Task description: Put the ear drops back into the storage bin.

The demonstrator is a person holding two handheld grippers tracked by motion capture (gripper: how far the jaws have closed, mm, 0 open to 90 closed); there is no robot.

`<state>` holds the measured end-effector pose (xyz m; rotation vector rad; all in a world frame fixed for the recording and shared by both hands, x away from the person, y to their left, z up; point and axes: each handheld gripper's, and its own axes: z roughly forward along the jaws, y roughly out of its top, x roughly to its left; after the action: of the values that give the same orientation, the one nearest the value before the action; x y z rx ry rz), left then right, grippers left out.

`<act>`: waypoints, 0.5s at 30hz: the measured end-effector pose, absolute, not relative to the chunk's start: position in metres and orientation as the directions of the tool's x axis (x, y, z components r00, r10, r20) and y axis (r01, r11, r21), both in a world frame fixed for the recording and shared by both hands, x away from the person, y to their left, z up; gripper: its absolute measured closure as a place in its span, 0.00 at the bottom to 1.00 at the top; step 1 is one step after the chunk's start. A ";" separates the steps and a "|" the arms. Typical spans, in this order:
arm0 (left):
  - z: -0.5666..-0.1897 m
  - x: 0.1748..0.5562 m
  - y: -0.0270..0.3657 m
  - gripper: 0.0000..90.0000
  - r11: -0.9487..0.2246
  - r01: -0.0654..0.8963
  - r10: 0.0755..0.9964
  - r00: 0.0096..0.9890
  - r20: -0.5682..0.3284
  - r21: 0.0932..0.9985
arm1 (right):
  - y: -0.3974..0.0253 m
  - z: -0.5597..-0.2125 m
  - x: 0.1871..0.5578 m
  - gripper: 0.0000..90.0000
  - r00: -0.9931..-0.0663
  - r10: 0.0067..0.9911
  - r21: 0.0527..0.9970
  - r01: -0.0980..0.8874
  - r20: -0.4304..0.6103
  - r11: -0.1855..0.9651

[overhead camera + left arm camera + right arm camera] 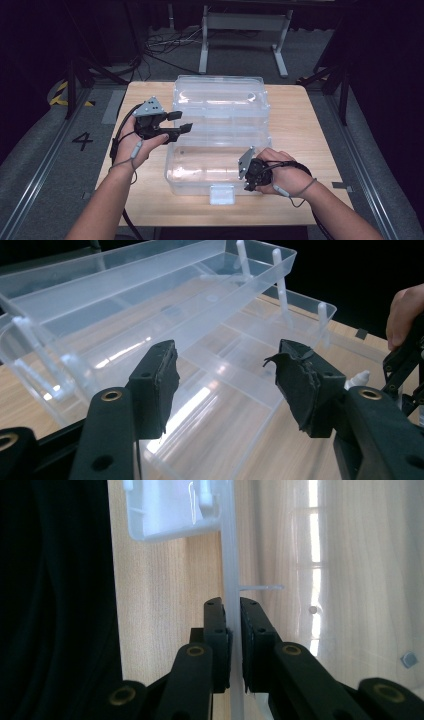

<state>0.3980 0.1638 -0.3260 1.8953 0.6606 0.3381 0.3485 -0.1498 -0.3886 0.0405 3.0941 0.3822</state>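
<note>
Right now my right gripper (251,176) is pinching the front wall of the box (200,172). In the right gripper view its two black jaws press flat on each side of that thin clear wall, with the white latch (170,510) further along the same edge. My left gripper (172,125) is spread wide and holds nothing. It hangs over the left edge of the box, and in the left gripper view its jaws point across the open box toward the lid (115,280).

The box sits open in the middle of the table (300,125). Its lid lies back toward the far edge, and its front wall is near the front edge, just by my right hand (285,175).

I think I am at the step of holding the box steady with the right side, so the left side can work on it. Next, I guess the left gripper has to go to the lid's rim and close on it. The plastic is thin and slippery, so I should squeeze slowly and keep the right grip firm so the box does not slide.
</note>
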 end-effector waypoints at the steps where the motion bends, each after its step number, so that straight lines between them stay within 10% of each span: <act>1: -0.325 0.399 0.162 0.47 -0.295 0.286 0.579 0.812 -0.067 0.912 | -0.150 -0.388 0.349 0.93 -0.999 0.029 0.243 0.023 -0.021 0.970; 15: -0.310 0.425 0.137 0.48 -0.331 0.228 0.519 0.854 -0.025 0.916 | -0.150 -0.389 0.349 0.93 -1.000 0.026 0.248 0.022 -0.012 0.968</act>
<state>0.4253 0.1372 -0.3101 1.9200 0.5542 0.3285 0.3494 -0.1500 -0.3887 0.0372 3.1013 0.3911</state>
